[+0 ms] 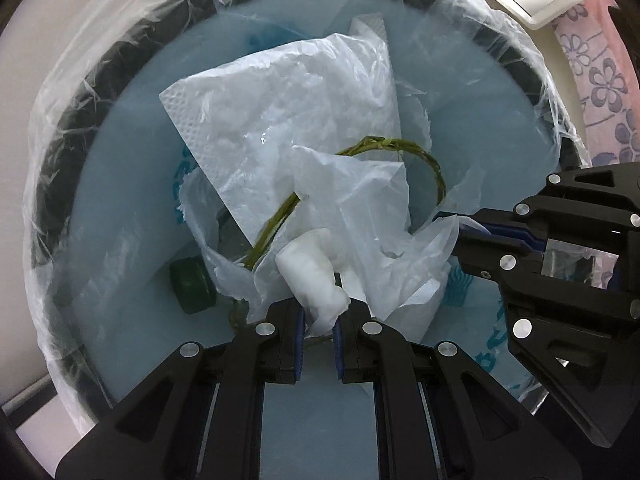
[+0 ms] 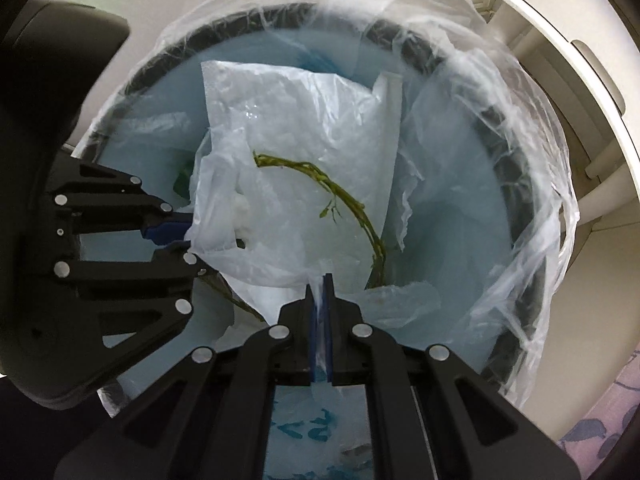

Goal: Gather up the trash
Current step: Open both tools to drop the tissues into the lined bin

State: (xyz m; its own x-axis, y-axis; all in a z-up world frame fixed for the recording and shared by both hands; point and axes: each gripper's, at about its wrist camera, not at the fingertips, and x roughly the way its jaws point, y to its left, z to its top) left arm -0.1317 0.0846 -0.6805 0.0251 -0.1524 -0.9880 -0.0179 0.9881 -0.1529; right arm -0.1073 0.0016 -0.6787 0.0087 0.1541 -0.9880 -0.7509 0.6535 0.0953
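A black round bin (image 1: 60,160) lined with clear film fills both views from above. Over its mouth hangs a white plastic bag (image 1: 360,208) with a curved green stem (image 1: 420,152) and a white paper napkin (image 1: 200,116) lying in it. My left gripper (image 1: 320,316) is shut on a twisted white end of that bag. My right gripper (image 1: 452,232) pinches another edge of it. In the right wrist view the right gripper (image 2: 320,284) holds thin film of the bag (image 2: 288,140), and the left gripper (image 2: 180,236) grips it at the left. A dark green cap (image 1: 192,286) lies lower in the bin.
The bin's clear liner (image 2: 532,184) is folded loosely over the rim (image 2: 520,216). White furniture (image 2: 560,60) stands beside the bin. A pale floral cloth (image 1: 600,80) shows at the right edge of the left wrist view.
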